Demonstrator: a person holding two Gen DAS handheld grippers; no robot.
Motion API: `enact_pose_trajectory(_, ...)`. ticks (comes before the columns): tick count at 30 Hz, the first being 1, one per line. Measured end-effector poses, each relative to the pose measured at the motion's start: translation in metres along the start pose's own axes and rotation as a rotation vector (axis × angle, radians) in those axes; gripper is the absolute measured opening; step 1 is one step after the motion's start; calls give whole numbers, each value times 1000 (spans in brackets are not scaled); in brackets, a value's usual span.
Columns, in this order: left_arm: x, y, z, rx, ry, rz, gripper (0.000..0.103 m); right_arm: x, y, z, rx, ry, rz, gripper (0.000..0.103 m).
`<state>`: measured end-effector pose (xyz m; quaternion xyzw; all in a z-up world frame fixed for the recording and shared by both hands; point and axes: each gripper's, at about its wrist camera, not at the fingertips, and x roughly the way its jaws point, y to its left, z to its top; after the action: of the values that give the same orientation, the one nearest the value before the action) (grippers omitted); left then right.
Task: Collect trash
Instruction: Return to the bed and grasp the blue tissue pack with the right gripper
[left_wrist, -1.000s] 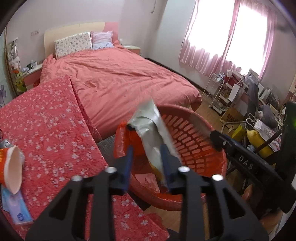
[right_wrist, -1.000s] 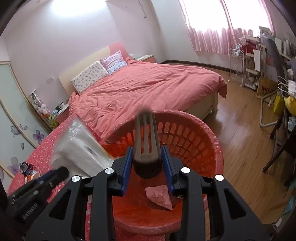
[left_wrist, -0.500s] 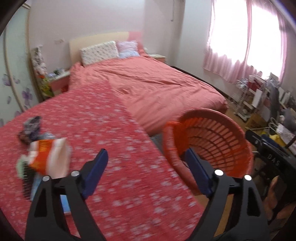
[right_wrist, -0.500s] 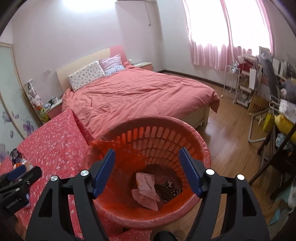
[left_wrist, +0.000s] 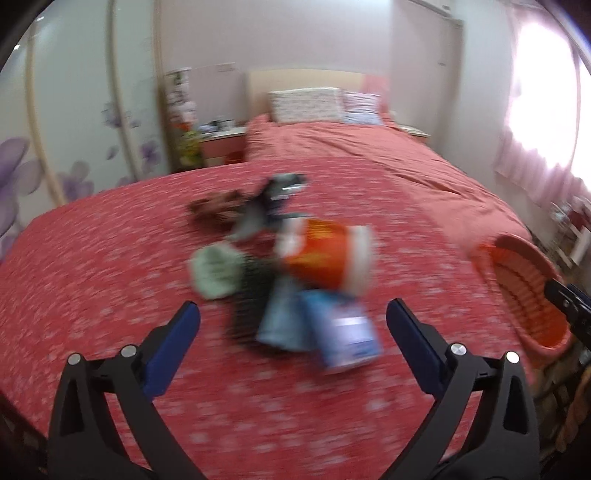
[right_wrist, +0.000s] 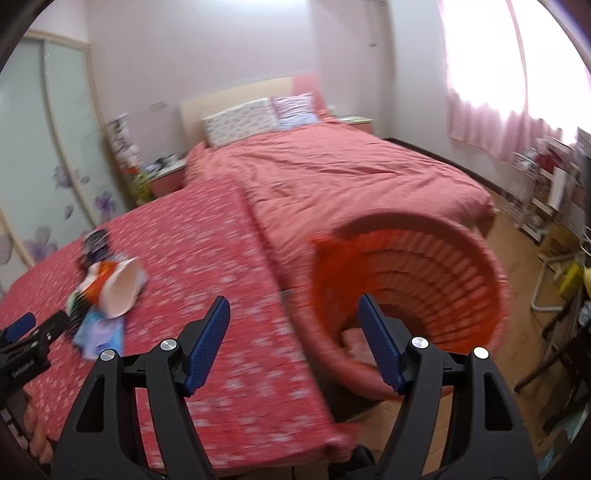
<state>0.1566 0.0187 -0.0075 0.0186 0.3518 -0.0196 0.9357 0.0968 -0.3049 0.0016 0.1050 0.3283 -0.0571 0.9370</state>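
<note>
My left gripper (left_wrist: 291, 317) is empty with its jaws opening wide over the heap of trash on the red flowered table (left_wrist: 110, 258); my right gripper (right_wrist: 293, 334) stands open too, nothing between its blue pads, hanging between the table's edge and the orange basket (right_wrist: 461, 266). The basket stands on the floor just beside the table's right end, with some pink scraps in its bottom. What is left to collect lies in one blurred cluster: an orange paper cup (left_wrist: 328, 256) on its side, a blue packet (left_wrist: 343, 332) nearest me, a pale green wad (left_wrist: 216, 271), something dark between them, and darker wrappers (left_wrist: 258, 206) further back toward the bed (right_wrist: 332, 173). The blue packet sits straight ahead of the left jaws, so I judge that the natural pick — but it lies flat and partly under the cup, so I would bring the pads down on its free near edge and pinch across the narrow side rather than scrape along the cloth. The cup looks light and would crush or roll; I would take it by the rim. Blur hides exactly what overlaps what, so I would steady the hand before closing — and keep the right gripper clear of the basket's rim.
</note>
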Motion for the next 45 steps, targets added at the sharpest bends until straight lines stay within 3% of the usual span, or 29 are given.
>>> enact_pose_trajectory(9, -8, 90, -15, -153, 7, 80, 99, 22, 95, -17, -140, 89, 177, 71)
enact_pose_trajectory(18, -2, 116, -28, -173, 21, 67, 99, 52, 143, -29, -141, 184, 263, 71)
enact_pose_trajectory(25, 6, 126, -37, -199, 50, 51, 99, 73, 164, -35, -183, 230, 236, 70)
enact_pose_trajectory(31, 13, 131, -40, -211, 69, 39, 99, 82, 174, -40, -215, 250, 225, 54)
enact_pose_trajectory(40, 20, 118, -36, -210, 82, -29, 98, 66, 164, -42, -248, 209, 208, 52)
enact_pose_trajectory(45, 28, 97, -28, -195, 93, -102, 89, 54, 146, -44, -255, 177, 172, 52)
